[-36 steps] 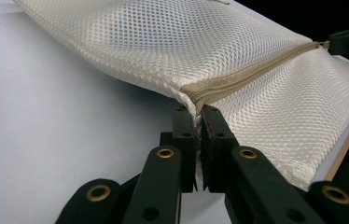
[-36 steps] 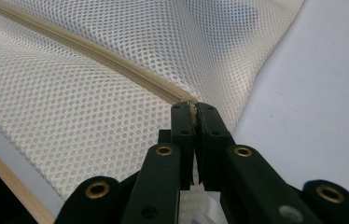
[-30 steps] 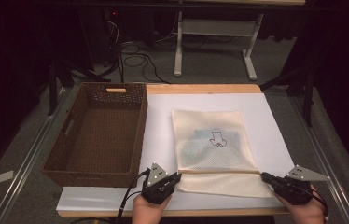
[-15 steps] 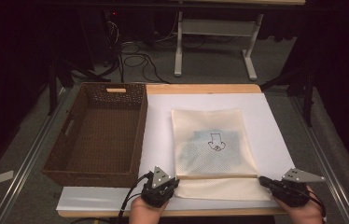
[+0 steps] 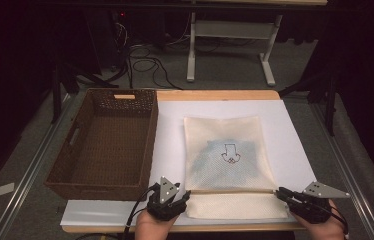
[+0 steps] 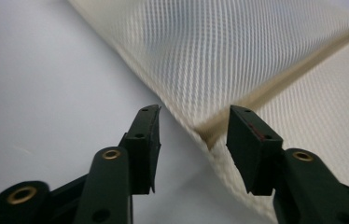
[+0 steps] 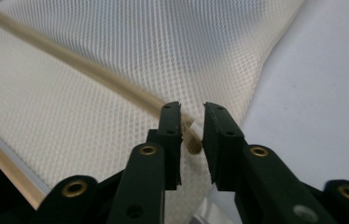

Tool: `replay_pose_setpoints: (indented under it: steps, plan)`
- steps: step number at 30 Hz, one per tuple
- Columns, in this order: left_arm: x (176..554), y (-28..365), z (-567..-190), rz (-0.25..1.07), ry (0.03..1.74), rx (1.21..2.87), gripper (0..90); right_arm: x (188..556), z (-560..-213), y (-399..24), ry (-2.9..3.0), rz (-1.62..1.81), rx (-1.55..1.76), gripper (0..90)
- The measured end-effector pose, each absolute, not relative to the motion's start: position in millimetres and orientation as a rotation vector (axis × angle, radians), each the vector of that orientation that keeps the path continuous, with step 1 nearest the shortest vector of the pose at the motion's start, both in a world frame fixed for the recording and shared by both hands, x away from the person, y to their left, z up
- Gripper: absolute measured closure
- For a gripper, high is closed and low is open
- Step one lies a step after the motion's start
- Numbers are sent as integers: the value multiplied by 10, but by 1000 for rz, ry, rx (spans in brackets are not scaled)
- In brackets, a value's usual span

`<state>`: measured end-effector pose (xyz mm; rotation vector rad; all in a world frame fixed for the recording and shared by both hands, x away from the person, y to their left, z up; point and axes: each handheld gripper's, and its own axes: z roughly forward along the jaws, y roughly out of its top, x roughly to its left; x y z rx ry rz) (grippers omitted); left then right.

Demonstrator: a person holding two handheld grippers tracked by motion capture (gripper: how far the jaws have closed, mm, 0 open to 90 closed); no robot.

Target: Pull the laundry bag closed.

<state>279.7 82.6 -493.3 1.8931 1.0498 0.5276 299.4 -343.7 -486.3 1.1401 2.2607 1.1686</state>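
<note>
Two grippers sit at our cream mesh laundry bag's (image 5: 227,157) folded edge: left gripper (image 6: 193,135) and right gripper (image 7: 192,135) have just been opening, jaws spread, letting the fold lie flat.

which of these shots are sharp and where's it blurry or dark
High view: the white mat is brightly lit, the floor and room behind fall into deep shadow. Left gripper view: the left tongs are crisp, the mesh bag beyond goes soft. Right gripper view: the weave stays fairly sharp, with a dark lower left corner.
</note>
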Motion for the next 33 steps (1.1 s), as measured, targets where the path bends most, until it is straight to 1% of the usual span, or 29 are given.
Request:
replay_pose_setpoints:
  steps: [3,4,6,8,9,10,11,13,14,15,16,17,18,27,33]
  plan:
    - [2760,849,-4867,615,1031,1844,454,2966,-4792,-3456,2193,1222,1129,648]
    - [2753,855,-4853,631,1029,1834,422,2957,-4761,-3461,2160,1242,1116,589]
    - [2739,874,-4802,670,1034,1824,383,2950,-4716,-3466,2116,1282,1094,529]
    - [2707,894,-4750,726,1016,1793,306,2933,-4662,-3466,2074,1310,1084,445]
    - [2690,902,-4725,741,1008,1776,263,2930,-4639,-3464,2057,1321,1073,424]
    - [2674,911,-4700,743,1004,1758,220,2923,-4618,-3460,2044,1332,1067,399]
    - [2666,912,-4686,732,1004,1747,173,2914,-4598,-3452,2029,1343,1058,353]
    - [2661,904,-4677,716,1003,1765,129,2897,-4578,-3434,2006,1339,1060,278]
    - [2663,894,-4682,706,999,1776,91,2893,-4570,-3425,1998,1336,1048,206]
    - [2666,888,-4685,695,1002,1783,54,2881,-4562,-3408,1978,1313,1043,105]
    - [2673,883,-4687,684,1005,1785,26,2876,-4560,-3393,1963,1291,1040,24]
    - [2683,876,-4690,675,1013,1793,5,2874,-4562,-3385,1952,1273,1041,3]
    - [2686,870,-4693,676,1014,1794,1,2867,-4572,-3384,1945,1265,1053,2]
    - [2719,860,-4728,643,1027,1831,2,2875,-4600,-3449,1921,1266,1080,2]
    - [2729,863,-4732,652,1045,1842,54,2865,-4592,-3443,1912,1275,1081,2]
